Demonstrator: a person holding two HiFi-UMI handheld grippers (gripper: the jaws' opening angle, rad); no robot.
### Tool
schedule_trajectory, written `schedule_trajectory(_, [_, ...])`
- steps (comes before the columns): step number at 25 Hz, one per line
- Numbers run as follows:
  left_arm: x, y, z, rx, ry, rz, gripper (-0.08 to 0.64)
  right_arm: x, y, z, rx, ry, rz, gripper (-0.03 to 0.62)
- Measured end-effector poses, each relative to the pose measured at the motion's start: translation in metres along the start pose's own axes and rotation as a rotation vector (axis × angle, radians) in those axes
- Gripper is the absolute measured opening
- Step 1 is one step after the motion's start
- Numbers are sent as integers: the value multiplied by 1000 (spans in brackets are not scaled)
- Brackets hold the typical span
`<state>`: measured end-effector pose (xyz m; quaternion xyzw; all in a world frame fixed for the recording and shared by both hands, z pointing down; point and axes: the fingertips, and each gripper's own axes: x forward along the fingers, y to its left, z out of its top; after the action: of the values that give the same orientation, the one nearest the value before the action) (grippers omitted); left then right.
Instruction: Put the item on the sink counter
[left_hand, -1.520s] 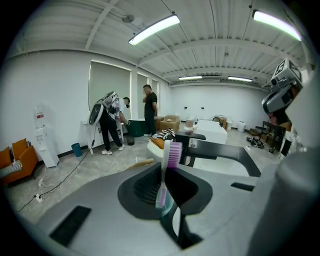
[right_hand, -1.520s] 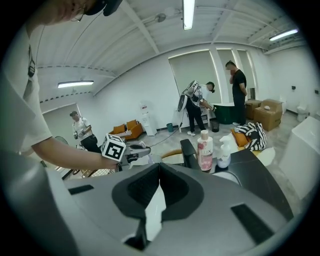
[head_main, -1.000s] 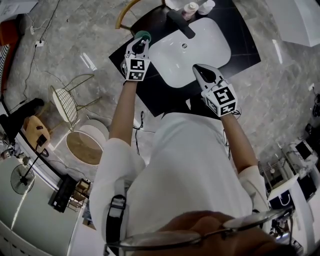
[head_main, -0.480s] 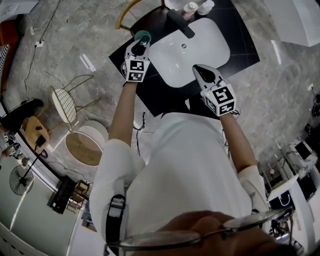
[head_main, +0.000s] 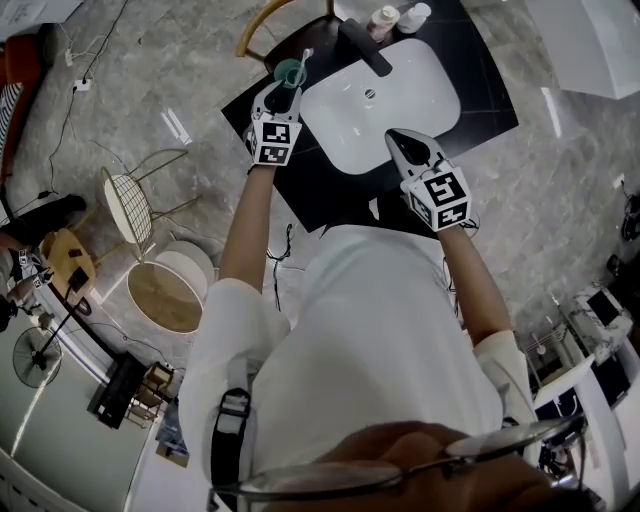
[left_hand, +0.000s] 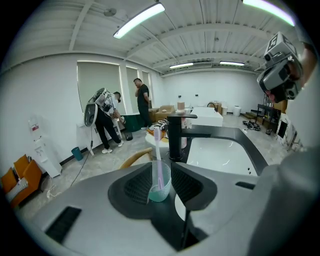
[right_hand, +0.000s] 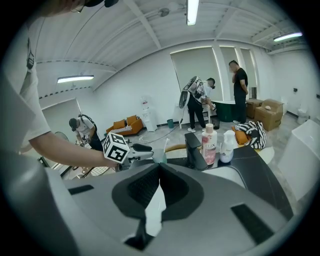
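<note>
A green translucent cup with a pale toothbrush in it is at the black sink counter, just left of the white basin. My left gripper reaches over the counter's left end. In the left gripper view the cup stands upright between the jaws, and both pads meet its sides. The right gripper hovers over the basin's near rim, shut and holding nothing. The right gripper view shows the left gripper with the cup at its tips.
A black tap stands behind the basin, with two bottles beside it. A wire chair and a round stool stand on the floor to the left. Several people are far off across the room.
The left gripper has eased back a little. The cup's whole rim and the toothbrush now show beyond its tips. The right gripper has not moved.
</note>
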<state>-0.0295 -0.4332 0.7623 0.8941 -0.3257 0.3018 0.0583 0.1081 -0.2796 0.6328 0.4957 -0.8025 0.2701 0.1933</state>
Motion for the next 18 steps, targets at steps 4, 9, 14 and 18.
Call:
schedule_trajectory(4, [-16, 4, 9, 10, -36, 30, 106, -2, 5, 1, -12, -9, 2, 8])
schedule_trajectory(9, [-40, 7, 16, 0, -59, 52, 104, -9, 18, 7, -40, -30, 11, 8])
schedule_trajectory(14, [-73, 6, 29, -28, -104, 90, 104, -21, 26, 15, -74, -56, 8, 8])
schedule_trajectory(18, [-100, -1, 35, -68, -123, 100, 104, -35, 30, 22, -92, -81, -6, 8])
